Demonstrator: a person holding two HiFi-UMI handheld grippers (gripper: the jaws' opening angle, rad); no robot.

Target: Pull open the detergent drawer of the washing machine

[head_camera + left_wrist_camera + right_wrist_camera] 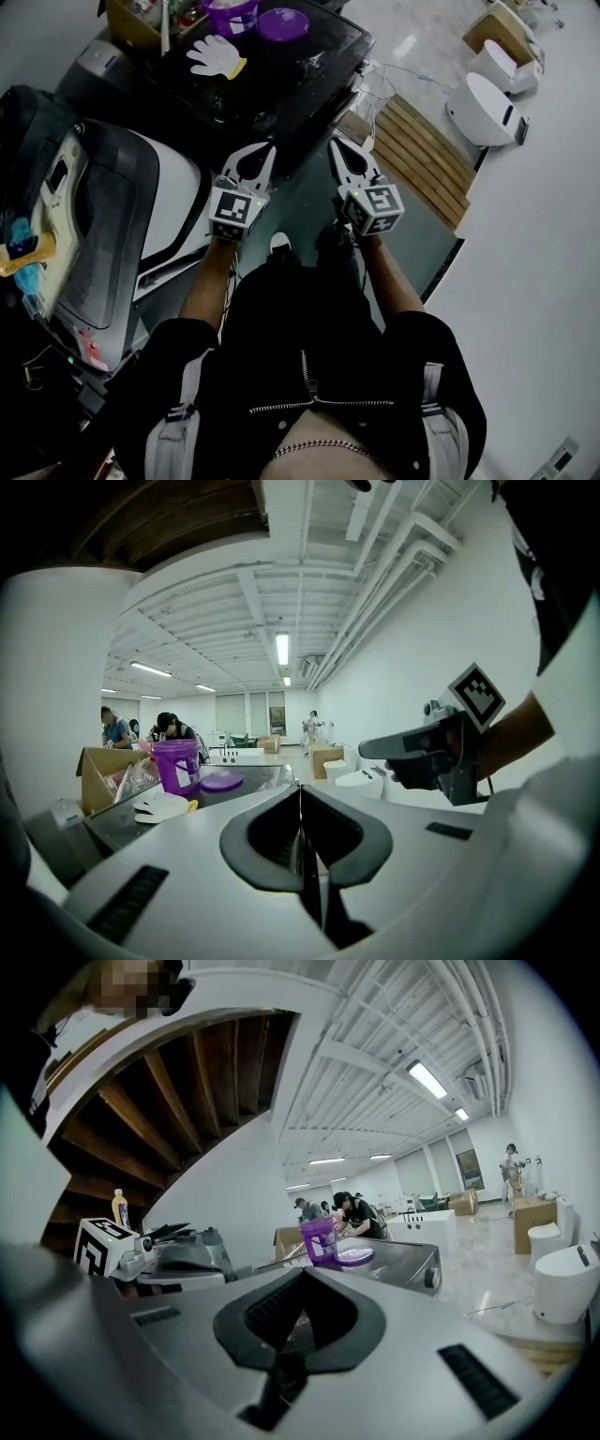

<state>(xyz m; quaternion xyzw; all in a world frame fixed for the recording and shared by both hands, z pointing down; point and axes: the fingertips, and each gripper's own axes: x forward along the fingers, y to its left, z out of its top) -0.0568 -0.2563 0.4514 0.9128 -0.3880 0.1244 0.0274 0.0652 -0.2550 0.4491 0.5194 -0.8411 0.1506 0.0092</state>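
A washing machine with a glossy black top (281, 80) stands ahead of me, also seen in the left gripper view (246, 782) and, with a round knob on its front, in the right gripper view (403, 1258). I cannot make out its detergent drawer. My left gripper (269, 148) (300, 791) is shut and empty, hanging in the air short of the machine's near edge. Beside it, my right gripper (334, 146) (304, 1275) is also shut and empty, over the floor by the machine's right corner. Neither touches the machine.
On the black top sit a purple bucket (231, 13), a purple lid (282, 23), a white glove (216, 56) and a cardboard box (131, 19). A white and grey top-loading machine (122, 216) stands at my left. A slatted wooden platform (422, 155) and white toilets (483, 108) are to the right.
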